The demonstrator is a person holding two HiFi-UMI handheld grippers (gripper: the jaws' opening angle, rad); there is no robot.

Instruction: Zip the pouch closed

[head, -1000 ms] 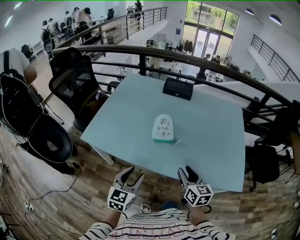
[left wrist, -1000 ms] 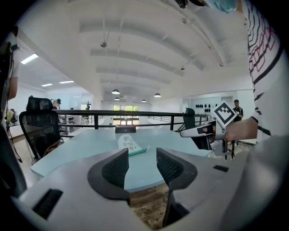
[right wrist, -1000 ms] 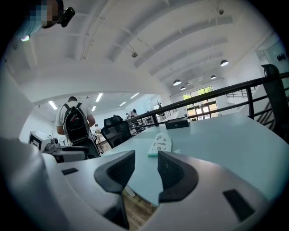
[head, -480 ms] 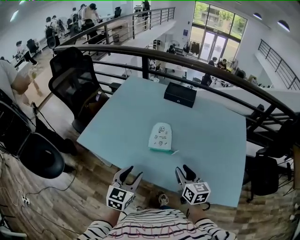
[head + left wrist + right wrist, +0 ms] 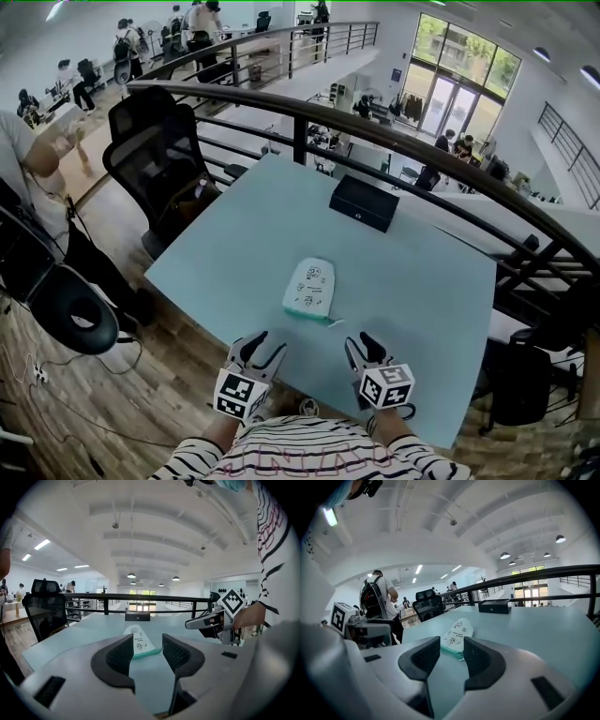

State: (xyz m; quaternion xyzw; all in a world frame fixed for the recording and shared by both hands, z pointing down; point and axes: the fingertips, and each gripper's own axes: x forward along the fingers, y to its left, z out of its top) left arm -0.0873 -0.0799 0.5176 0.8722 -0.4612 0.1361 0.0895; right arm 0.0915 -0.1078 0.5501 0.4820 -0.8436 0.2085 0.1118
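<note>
— What's on the table [image 5: 422, 281]?

— Two things. One pouch [image 5: 309, 289] and one black box [image 5: 364, 202]. The pouch lies flat near the middle, closer to the near edge. It is white with small drawings and has a green band along its near end. The box sits well apart from it, by the far edge next to the railing [image 5: 394, 131].

— Is the zip open or closed?

— I can't tell from here. A small tab [image 5: 337, 323] sticks out at the pouch's near right corner.

— And the grippers?

— Two, one in each hand, both at the near edge of the table. The left gripper [image 5: 260, 347] and the right gripper [image 5: 365, 345] are side by side and apart from each other. Both point toward the pouch and neither touches it.

— What are the fingers doing?

— In the left gripper view the two fingers [image 5: 121, 656] stand a moderate way apart with nothing between them. The pouch [image 5: 138, 644] shows farther off through the gap. The right gripper view is the same: two fingers [image 5: 423, 659] parted, nothing gripped, and the pouch [image 5: 457, 634] lies beyond them.

— Anything else?

— One black office chair [image 5: 155, 159] beside the table's left edge.
</note>
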